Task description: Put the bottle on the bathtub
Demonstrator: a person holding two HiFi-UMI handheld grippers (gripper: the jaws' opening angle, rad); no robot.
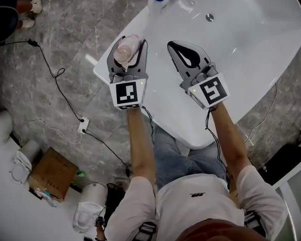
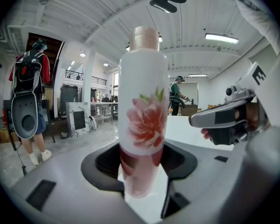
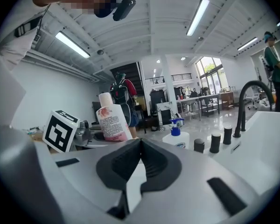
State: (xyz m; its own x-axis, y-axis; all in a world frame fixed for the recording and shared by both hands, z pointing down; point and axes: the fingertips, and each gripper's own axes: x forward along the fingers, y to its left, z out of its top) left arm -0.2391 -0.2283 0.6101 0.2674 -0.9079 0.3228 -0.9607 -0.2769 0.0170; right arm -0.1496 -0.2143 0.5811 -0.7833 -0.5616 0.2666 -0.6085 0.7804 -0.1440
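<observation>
Your left gripper point(image 1: 127, 48) has its grey jaws spread partway and clamped on the tall cylindrical bottle point(image 2: 142, 120). The bottle is smooth white plastic that shades to pink at the base, with a printed pink flower and a rounded beige cap. It stands upright between the black ribbed pads, gripped low on its body. In the head view it sits over the near left rim of the glossy white oval bathtub point(image 1: 261, 54). You can't tell whether its base touches the rim.

Your right gripper point(image 1: 186, 54) is just beside the left one and over the tub's sloping inner wall. Its jaws are pressed together tip to tip, with nothing between them.

At the tub's far end are a squat white pump bottle with a blue nozzle point(image 3: 175, 135), a row of short black cylindrical knobs point(image 3: 215, 143) and a curved black faucet point(image 3: 245, 101). A small round metal drain point(image 1: 209, 17) lies in the basin.

Around the tub is polished grey marbled floor point(image 1: 55, 29). A thin black cable point(image 1: 57, 77) runs across it to a small white socket block point(image 1: 83, 126). A brown cardboard box point(image 1: 52, 173) and white ceramic toilets point(image 1: 88, 212) sit well apart at the lower left. A person with a backpack point(image 2: 30, 85) stands in the background of the left gripper view.
</observation>
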